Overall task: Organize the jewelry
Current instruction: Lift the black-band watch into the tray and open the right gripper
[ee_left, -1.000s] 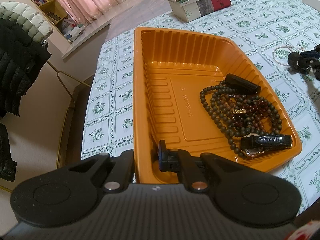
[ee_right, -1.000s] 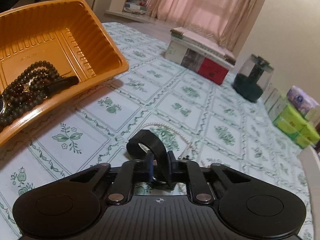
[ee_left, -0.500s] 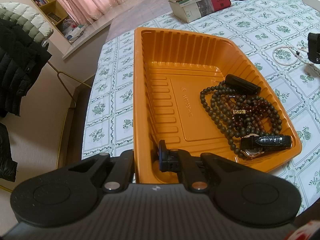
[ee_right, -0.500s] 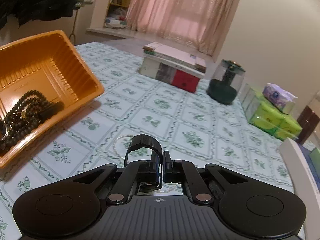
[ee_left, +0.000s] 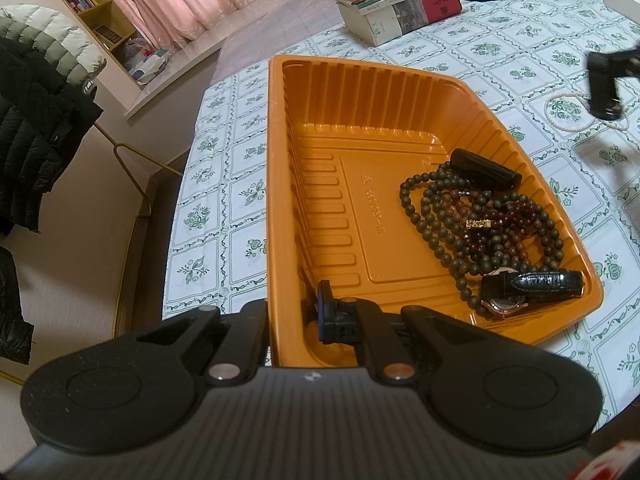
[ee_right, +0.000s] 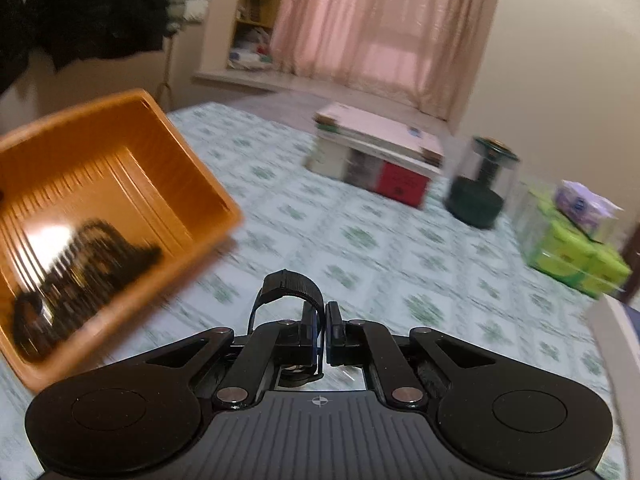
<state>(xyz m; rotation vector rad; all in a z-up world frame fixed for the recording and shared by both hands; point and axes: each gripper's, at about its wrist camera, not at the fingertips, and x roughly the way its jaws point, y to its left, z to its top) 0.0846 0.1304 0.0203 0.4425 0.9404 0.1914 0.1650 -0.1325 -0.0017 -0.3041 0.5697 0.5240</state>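
My left gripper [ee_left: 294, 322] is shut on the near left rim of the orange tray [ee_left: 276, 184], one finger inside and one outside the wall. In the tray lie dark bead strands [ee_left: 464, 228], a black-strapped watch [ee_left: 528, 286] and a black tube [ee_left: 486, 168]. My right gripper [ee_right: 323, 320] is shut on a black watch strap [ee_right: 292, 284] that loops up over its left finger, held above the tablecloth. The right gripper also shows in the left wrist view [ee_left: 604, 80] over a white pearl necklace [ee_left: 560, 120] on the cloth. The tray shows blurred at left in the right wrist view [ee_right: 132, 184].
A stack of books [ee_left: 396, 4] and a dark green jar [ee_right: 480, 188] stand at the back of the table. Green tissue packs [ee_right: 576, 256] sit at the right. Black coats [ee_left: 36, 120] hang left of the table edge.
My right gripper has lifted with the black strap and swung left toward the tray; the pearl necklace stays on the cloth. My left gripper has kept still on the tray rim.
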